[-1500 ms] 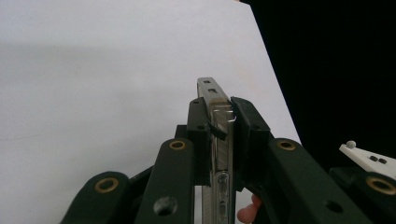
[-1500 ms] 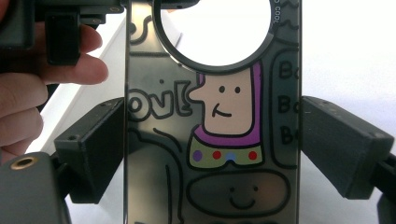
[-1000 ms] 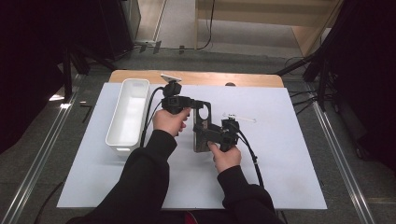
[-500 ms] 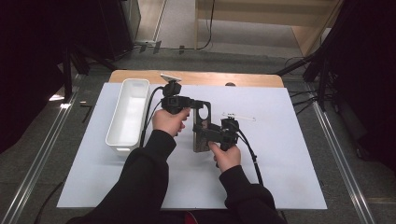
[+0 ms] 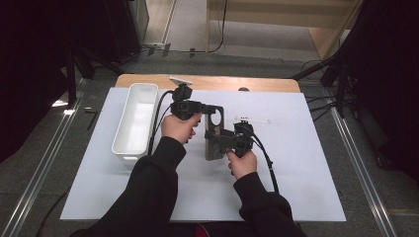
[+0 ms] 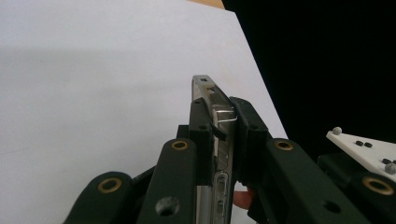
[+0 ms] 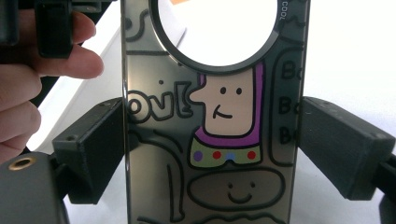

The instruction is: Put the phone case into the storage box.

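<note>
I have the phone case (image 5: 214, 132) held off the counter between both grippers, over the middle of the white sheet (image 5: 296, 168). It is a clear case with a large round camera cutout near its far end and cartoon doodles printed on it: a face with a purple outline, a row of coloured dots, a smiling oval below. In the right gripper view the case (image 7: 215, 116) stands upright and faces the camera.

My left gripper (image 5: 215, 109) has its fingers clamped on the case's thin dimension at the far end, near the cutout; in the left gripper view I see the case (image 6: 219, 116) edge-on, the two pads pressed flat against its front and back. My right gripper (image 5: 213, 136) has its fingers spread wide and closed across the case's width at about mid-length, one pad on each long edge (image 7: 327, 140). The left hand (image 5: 179, 127) shows at the side of the right gripper view, its fingertips beside the case's edge.

To the left of my hands, a long white tray (image 5: 137, 121) lies on the sheet with its long side running away from me. A small thin white item (image 5: 253, 119) lies on the sheet just beyond the right gripper; I cannot tell what it is. The wooden counter (image 5: 257, 84) shows as a strip past the sheet's far edge.
</note>
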A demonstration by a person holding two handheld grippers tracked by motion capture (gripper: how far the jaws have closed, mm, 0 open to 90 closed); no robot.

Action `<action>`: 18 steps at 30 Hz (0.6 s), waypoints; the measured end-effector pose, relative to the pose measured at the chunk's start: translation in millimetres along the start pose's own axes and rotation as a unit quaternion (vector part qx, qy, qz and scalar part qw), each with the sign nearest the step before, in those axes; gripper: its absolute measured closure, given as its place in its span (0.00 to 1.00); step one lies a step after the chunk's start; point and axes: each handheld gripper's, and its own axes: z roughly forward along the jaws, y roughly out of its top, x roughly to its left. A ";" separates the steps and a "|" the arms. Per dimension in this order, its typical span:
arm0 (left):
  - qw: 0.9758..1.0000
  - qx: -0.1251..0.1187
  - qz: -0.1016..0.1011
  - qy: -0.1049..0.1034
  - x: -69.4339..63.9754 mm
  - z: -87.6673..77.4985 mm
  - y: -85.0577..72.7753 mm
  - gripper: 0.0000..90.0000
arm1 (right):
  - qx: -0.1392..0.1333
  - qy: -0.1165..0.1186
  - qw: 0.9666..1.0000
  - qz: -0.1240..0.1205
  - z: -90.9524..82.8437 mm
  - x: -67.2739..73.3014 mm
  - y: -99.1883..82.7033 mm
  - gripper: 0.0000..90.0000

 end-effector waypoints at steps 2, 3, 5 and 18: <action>1.000 -0.001 0.001 0.001 -0.1 -0.6 0.3 0.89 | 0.003 -0.002 1.000 0.001 -0.3 0.9 0.9 0.11; 1.000 -0.002 0.001 0.001 -0.1 -0.7 0.4 0.89 | 0.006 -0.004 1.000 -0.004 -0.3 1.2 1.2 0.11; 1.000 -0.002 0.002 0.000 -0.4 -0.9 0.4 0.89 | 0.014 -0.009 1.000 -0.009 -0.3 2.8 1.9 0.08; 1.000 0.000 0.029 0.006 -2.4 -7.0 1.7 0.89 | 0.052 0.001 0.998 -0.042 -9.0 1.6 4.2 0.02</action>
